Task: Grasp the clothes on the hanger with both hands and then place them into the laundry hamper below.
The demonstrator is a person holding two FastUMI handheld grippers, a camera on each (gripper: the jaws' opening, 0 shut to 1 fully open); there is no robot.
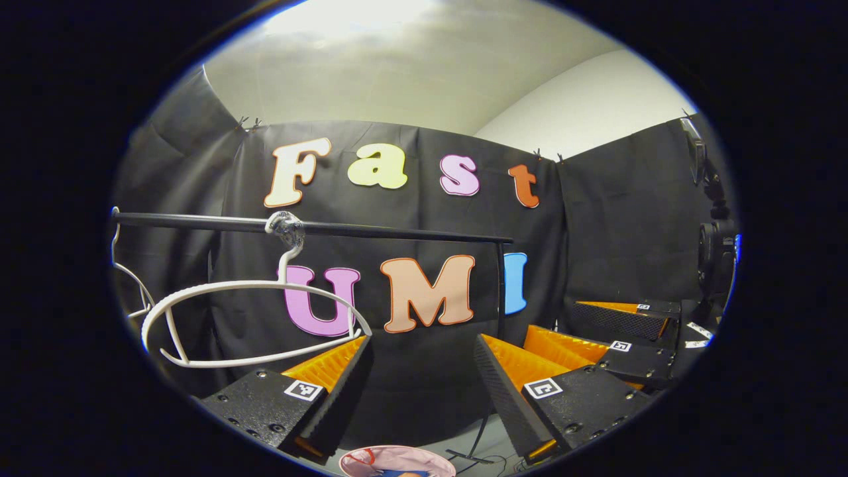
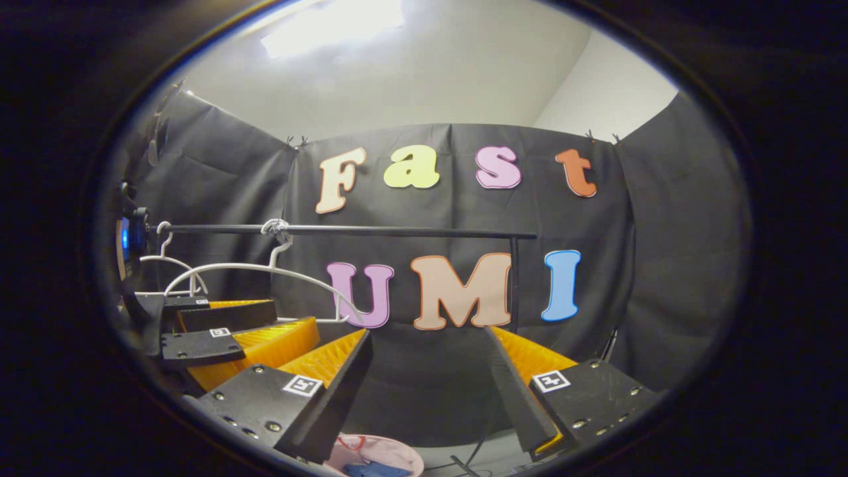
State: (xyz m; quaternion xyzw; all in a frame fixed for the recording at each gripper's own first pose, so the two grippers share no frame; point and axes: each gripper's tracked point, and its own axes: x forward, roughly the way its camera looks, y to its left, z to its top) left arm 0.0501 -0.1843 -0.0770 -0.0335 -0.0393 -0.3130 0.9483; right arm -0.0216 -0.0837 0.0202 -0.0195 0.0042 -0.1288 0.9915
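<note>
Clothes (image 2: 374, 468) lie in the hamper (image 2: 397, 452), seen as a blue patch at the bottom edge of the right gripper view, between and below our right gripper (image 2: 427, 361), whose jaws stand spread wide with nothing between them. In the left gripper view we find the left gripper (image 1: 421, 368) in the same condition: jaws spread apart, gripping nothing, with the hamper's pink rim and a blue scrap of cloth low between them. Each gripper also appears in the other's view, off to the side, likewise parted. Just past the left finger of the left gripper we note a white hanger (image 1: 252, 318), bare, hooked on a black rail (image 1: 371, 230) that runs across the booth; the hanger's lower bar sits near that fingertip, though we cannot tell whether they touch. A second white hanger (image 2: 169, 262) hangs farther along the rail, toward its left end. The rail's upright post (image 2: 513, 281) stands at the right end. A black cloth wall (image 2: 662, 232) closes the booth behind, with a pale ceiling above.
</note>
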